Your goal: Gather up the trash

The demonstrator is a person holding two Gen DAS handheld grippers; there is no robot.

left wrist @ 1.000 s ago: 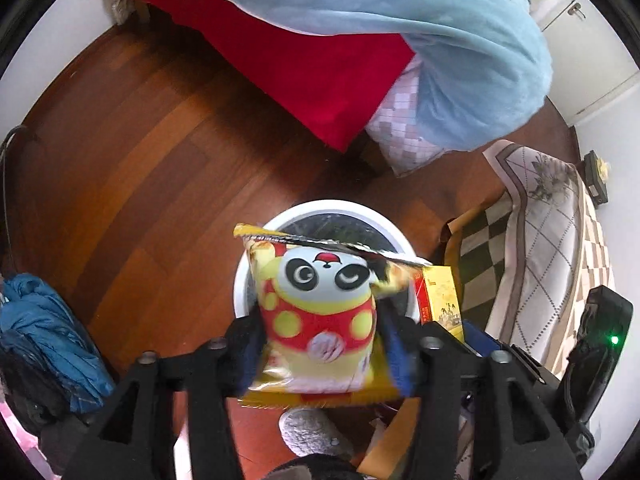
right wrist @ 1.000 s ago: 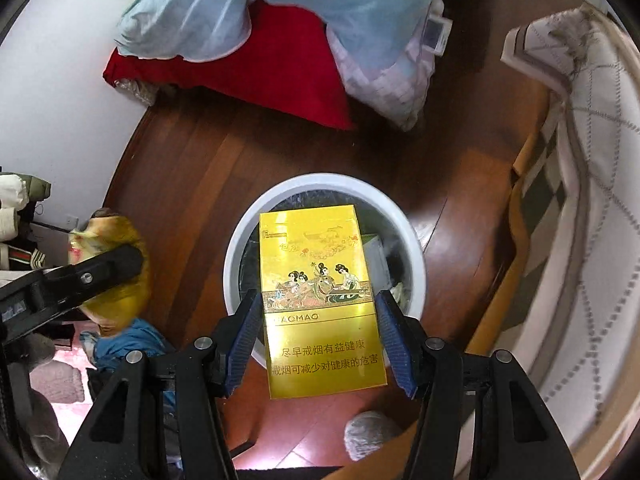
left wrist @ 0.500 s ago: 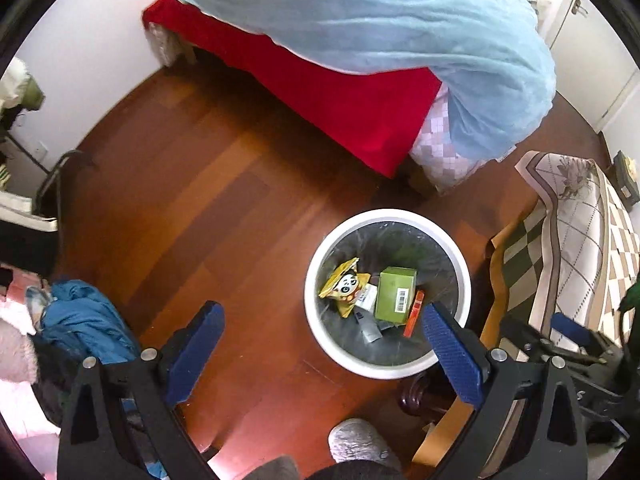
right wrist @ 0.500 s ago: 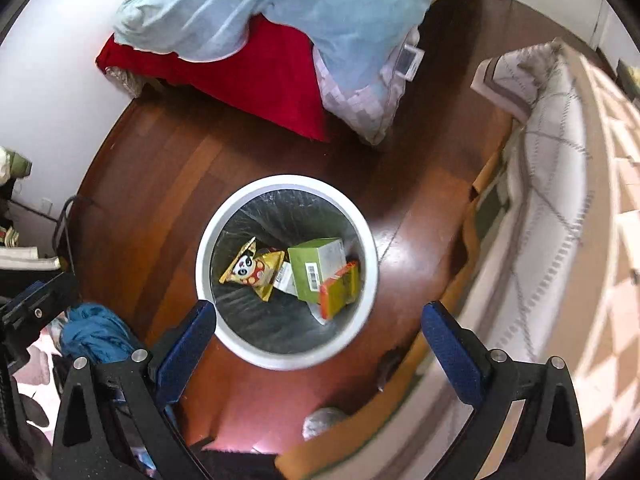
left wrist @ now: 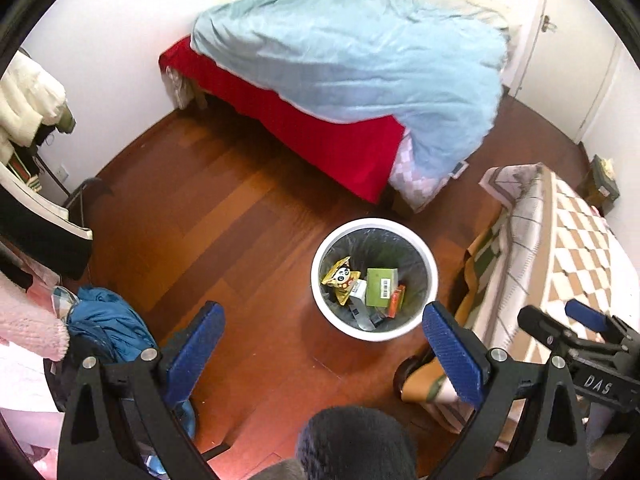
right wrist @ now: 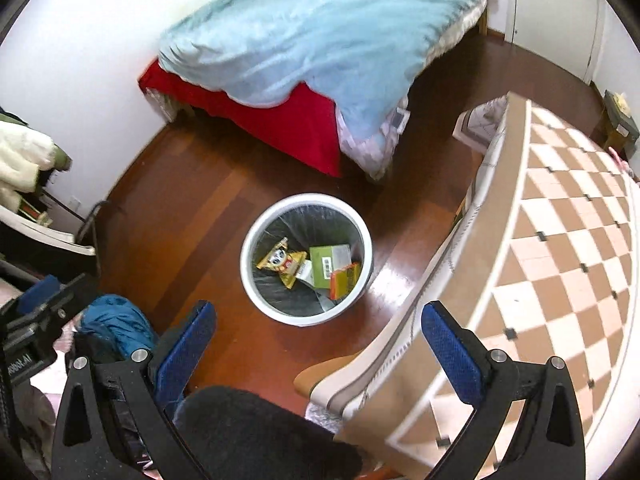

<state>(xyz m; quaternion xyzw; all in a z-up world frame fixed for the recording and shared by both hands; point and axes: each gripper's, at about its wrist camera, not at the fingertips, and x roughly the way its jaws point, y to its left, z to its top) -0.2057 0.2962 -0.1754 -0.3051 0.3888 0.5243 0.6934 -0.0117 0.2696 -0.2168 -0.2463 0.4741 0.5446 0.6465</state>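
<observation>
Trash point(left wrist: 362, 290) lies in the bin point(left wrist: 428, 254) ahead of our left gripper point(left wrist: 324, 346) and right gripper point(right wrist: 318, 342), both spread apart and empty; next we seek more litter.

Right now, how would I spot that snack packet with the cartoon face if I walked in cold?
Find the bed with the red sheet; on the wooden floor in front of it stands a round white bin lined in black. The snack packet lies inside on the left, yellow and crinkled with a panda face, unlike the green box and orange-red box beside it.
</observation>
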